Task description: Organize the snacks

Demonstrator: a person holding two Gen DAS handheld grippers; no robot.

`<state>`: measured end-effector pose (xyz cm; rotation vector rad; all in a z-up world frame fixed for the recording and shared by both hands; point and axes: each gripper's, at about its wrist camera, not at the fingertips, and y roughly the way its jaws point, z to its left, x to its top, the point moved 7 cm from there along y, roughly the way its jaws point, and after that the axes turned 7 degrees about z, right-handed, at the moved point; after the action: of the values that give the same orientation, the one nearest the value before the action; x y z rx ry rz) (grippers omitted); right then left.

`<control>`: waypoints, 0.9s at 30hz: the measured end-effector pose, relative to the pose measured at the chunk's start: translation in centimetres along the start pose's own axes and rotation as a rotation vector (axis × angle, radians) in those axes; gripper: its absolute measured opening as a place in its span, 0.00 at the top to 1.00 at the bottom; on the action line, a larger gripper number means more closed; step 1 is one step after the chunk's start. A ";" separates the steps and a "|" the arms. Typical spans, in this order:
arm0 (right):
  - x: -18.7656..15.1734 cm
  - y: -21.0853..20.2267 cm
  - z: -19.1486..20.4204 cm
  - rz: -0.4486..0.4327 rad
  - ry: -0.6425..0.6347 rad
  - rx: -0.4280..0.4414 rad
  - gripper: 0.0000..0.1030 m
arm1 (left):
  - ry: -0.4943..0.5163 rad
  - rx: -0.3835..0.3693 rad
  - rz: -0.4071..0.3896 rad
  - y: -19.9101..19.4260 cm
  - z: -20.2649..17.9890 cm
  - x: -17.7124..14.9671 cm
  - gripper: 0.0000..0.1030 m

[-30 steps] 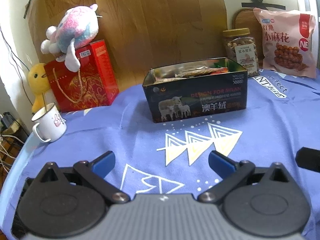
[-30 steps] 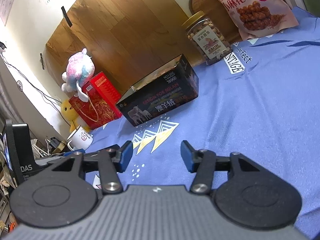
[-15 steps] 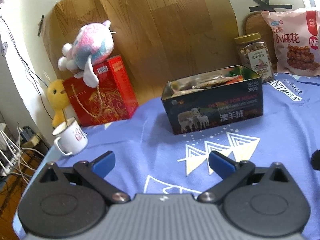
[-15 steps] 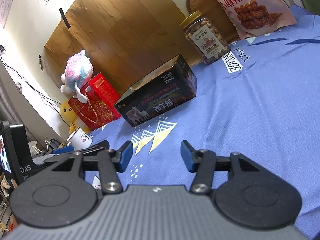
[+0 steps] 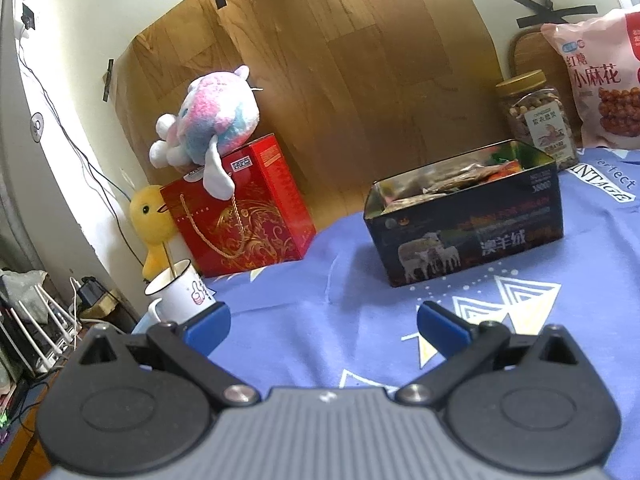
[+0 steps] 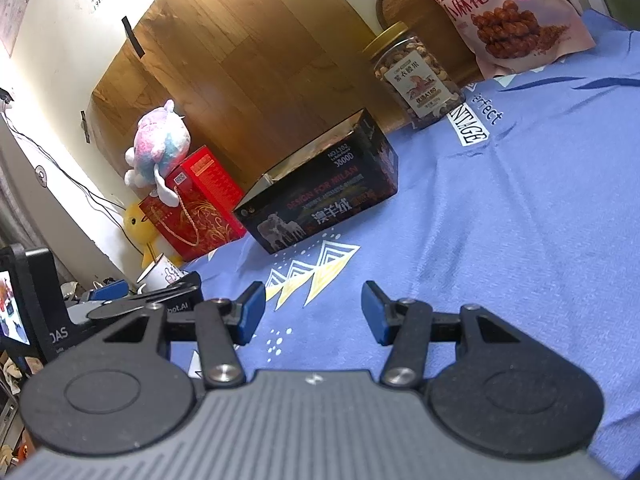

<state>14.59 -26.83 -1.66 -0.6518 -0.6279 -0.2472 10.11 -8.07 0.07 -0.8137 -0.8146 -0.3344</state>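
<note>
A dark open box (image 5: 468,220) with sheep printed on its side stands on the blue cloth; several snack packets lie inside. It also shows in the right wrist view (image 6: 320,204). Behind it stand a nut jar (image 5: 536,120) (image 6: 416,76) and a pink snack bag (image 5: 604,80) (image 6: 504,16). My left gripper (image 5: 322,326) is open and empty, well short of the box. My right gripper (image 6: 312,312) is open and empty above the cloth, to the right of the left gripper (image 6: 132,300).
A red gift box (image 5: 240,212) with a plush toy (image 5: 208,116) on top stands at the left. A yellow duck (image 5: 152,220) and a white mug (image 5: 180,292) sit near the table's left edge. Cables and routers lie beyond that edge.
The left gripper has pulled back and swung left, so the box now sits farther away and to the right. The right gripper has barely moved. Both stay open.
</note>
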 end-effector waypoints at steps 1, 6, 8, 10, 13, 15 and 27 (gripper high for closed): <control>0.0 0.0 0.0 0.001 0.001 0.000 0.46 | 0.001 0.003 -0.002 0.0 0.0 0.0 0.00; -0.1 0.1 -0.1 0.001 0.006 -0.003 0.46 | 0.005 0.023 -0.016 -0.1 0.2 0.1 0.00; 0.0 0.1 -0.1 -0.001 0.006 -0.003 0.46 | 0.004 0.021 -0.015 -0.2 0.2 0.1 0.00; -0.1 0.1 -0.1 -0.002 0.007 -0.003 0.46 | 0.003 0.011 -0.011 -0.2 0.2 0.0 0.00; 0.0 0.0 -0.2 -0.005 0.009 -0.007 0.46 | -0.004 -0.019 0.002 -0.1 0.1 -0.1 0.00; 0.0 -0.2 -0.4 -0.012 0.015 -0.010 0.46 | -0.013 -0.046 0.014 -0.1 -0.1 -0.2 0.00; 0.0 -0.4 -0.4 -0.023 0.006 -0.030 0.46 | -0.044 -0.162 0.093 0.0 -1.1 -0.4 0.00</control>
<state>14.63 -27.36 -1.66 -0.6721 -0.6269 -0.2807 10.39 -8.92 -0.66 -1.0103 -0.7955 -0.3036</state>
